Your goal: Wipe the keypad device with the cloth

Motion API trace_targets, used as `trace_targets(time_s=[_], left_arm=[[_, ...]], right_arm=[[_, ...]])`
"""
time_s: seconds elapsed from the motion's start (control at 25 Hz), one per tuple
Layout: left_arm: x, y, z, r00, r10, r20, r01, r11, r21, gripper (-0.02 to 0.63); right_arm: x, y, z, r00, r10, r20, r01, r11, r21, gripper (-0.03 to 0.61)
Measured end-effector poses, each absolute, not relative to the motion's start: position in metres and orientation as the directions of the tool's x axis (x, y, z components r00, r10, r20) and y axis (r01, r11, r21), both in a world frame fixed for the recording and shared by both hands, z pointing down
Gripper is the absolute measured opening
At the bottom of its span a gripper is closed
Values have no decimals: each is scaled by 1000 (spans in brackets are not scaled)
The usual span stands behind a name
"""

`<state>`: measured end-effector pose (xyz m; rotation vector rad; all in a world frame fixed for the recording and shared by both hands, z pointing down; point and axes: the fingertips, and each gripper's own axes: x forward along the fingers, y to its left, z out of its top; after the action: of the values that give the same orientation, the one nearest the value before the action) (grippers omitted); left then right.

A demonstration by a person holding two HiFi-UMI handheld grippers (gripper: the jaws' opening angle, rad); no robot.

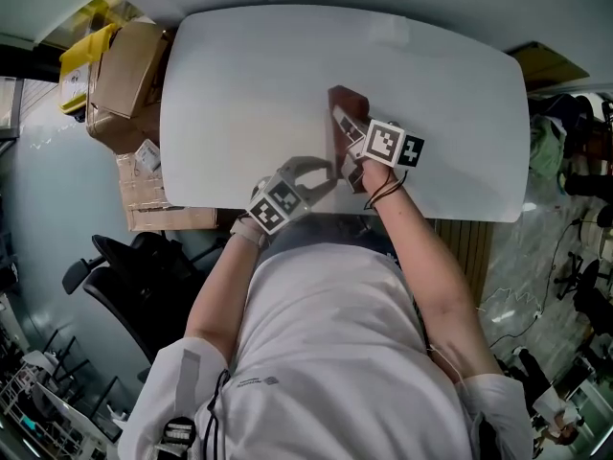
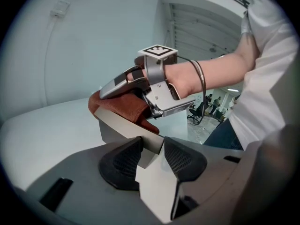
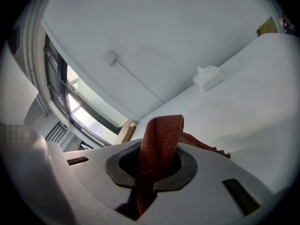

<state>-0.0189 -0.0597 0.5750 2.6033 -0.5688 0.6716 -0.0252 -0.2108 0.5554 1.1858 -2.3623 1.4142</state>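
Left claw (image 2: 152,150) grips keypad device (image 2: 115,132), long axis away.

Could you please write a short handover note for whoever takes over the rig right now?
Left hand-held gripper: shut on the edge of the keypad device, which is near the front edge of the table.
Right hand-held gripper: shut on the cloth, which lies on top of the device.
Done: both things are gripped and the cloth is on the device. How much has been wiped cannot be told; the keys are not in view.
Left: probably finish wiping, then set both down.
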Motion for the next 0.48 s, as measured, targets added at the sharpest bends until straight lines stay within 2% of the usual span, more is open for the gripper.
trace_targets(time_s=[0.48], left_arm=[[-18,-60,575,809,-286,513,-469,-841,269,155]], right_arm=[[14,-214,587,-605,-603,520,-718,132,-683,54]])
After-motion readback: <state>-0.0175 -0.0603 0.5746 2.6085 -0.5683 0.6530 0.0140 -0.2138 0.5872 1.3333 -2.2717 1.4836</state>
